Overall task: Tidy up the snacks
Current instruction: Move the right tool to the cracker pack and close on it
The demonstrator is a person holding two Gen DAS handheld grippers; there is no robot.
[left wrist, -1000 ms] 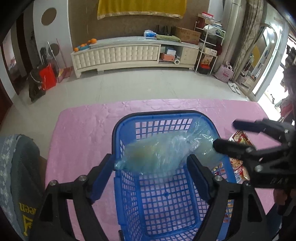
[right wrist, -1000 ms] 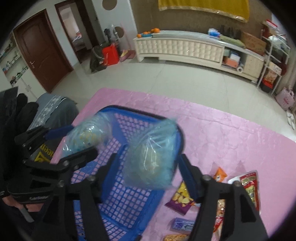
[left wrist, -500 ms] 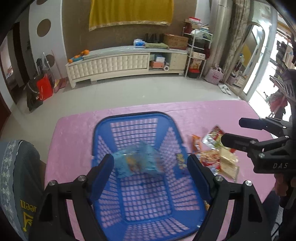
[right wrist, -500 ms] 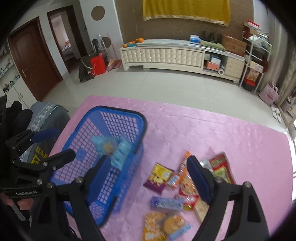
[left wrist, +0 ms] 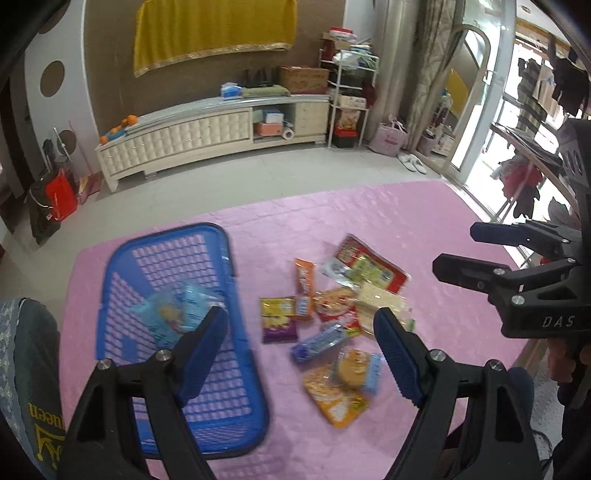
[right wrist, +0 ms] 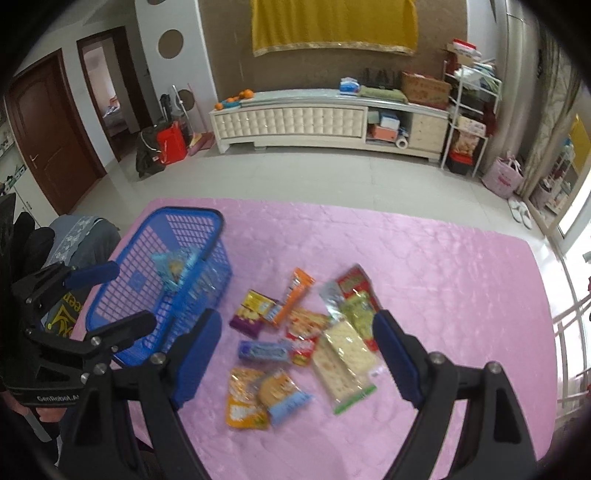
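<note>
Both tools have swung rightward since a second ago, away from over the blue plastic lattice basket [left wrist: 177, 321] and toward the loose snacks, and the pale blue plastic snack bag [left wrist: 173, 314] that was held up between them then now lies inside the basket.

That basket stands at the left on the pink quilted table [left wrist: 369, 221], its far rim toward the room. Just right of it the snacks lie in a close heap: a purple and yellow crisp packet [right wrist: 253, 310] nearest the basket, an orange stick-shaped wrapper [right wrist: 295, 291] touching it on the far side, and a blue bar wrapper [right wrist: 264, 350] on the near side. Nearer still sit a yellow-orange pouch [right wrist: 242, 402] and a round biscuit in a light blue wrapper [right wrist: 282, 389] lapping over it. Further right a long clear pack of pale crackers [right wrist: 345, 358] lies aslant, with a red and green foil packet [right wrist: 356, 291] beyond it.

The left tool [left wrist: 299, 339] hangs over the gap between basket and heap, its blue-padded fingers [left wrist: 201, 350] standing well apart with nothing between them. The right tool [right wrist: 297, 347] is above the heap, its fingers likewise wide apart and gripping nothing; its jaws have just been opening, though they have stood the same for the last half second.

Beyond the table are a pale tiled floor [right wrist: 332, 177], a long white cabinet [right wrist: 317, 122] and a yellow cloth [right wrist: 332, 26] hanging on the far wall.
</note>
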